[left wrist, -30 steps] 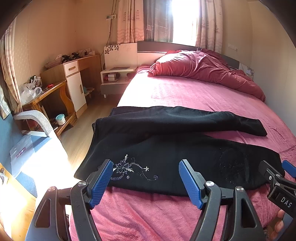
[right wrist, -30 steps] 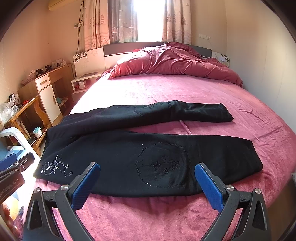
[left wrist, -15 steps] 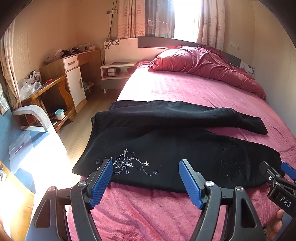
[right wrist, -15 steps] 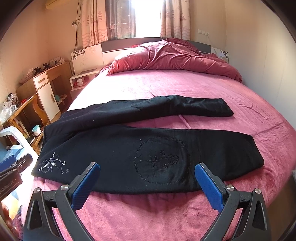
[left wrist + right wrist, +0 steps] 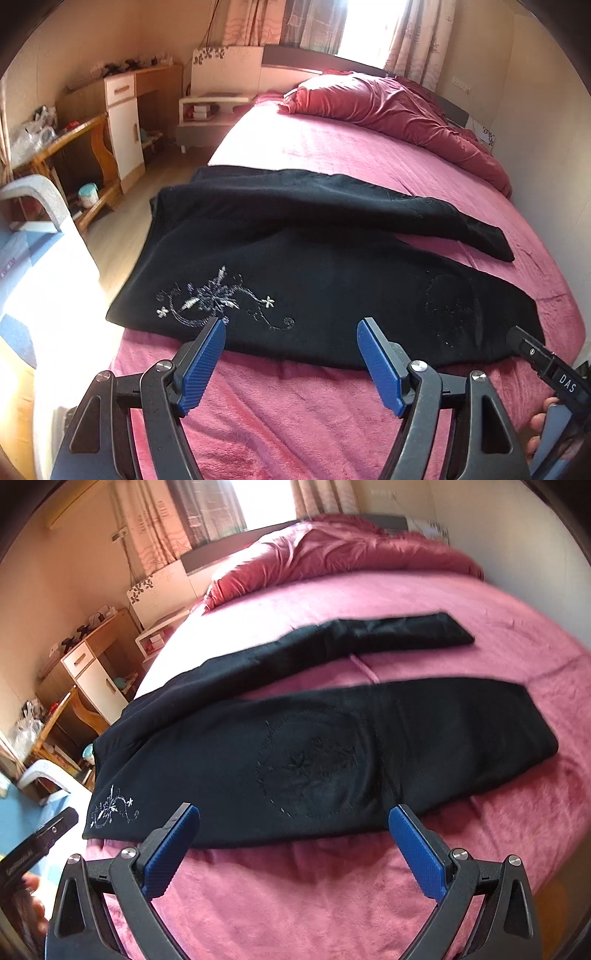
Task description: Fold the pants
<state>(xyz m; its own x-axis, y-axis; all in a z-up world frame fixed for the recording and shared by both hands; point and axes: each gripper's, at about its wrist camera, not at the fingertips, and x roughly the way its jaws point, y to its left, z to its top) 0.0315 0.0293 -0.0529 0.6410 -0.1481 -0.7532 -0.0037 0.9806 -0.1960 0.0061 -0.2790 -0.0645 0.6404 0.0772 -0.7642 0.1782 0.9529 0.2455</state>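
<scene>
Pink bedding covers the bed (image 5: 332, 155), with a crumpled red duvet (image 5: 399, 110) bunched at the headboard end and a wooden desk (image 5: 122, 99) along the wall to the left. Task progress is judged to be at the start: the black pants (image 5: 314, 266) lie unfolded across the near part of the bed, waist toward the left edge, both legs running to the right and spread apart in a shallow V. No fold is in place; every fold remains to be made. The fabric is dark and matte and lies mostly flat, with pale floral embroidery (image 5: 218, 299) near the waist and a faint circular stitched motif (image 5: 317, 764) on the nearer leg. The left gripper (image 5: 291, 354) hangs over the near waist edge, jaws spread wide with nothing between them. The right gripper (image 5: 295, 842) hangs over the near edge of the nearer leg, jaws likewise spread and empty, apart from the cloth.
</scene>
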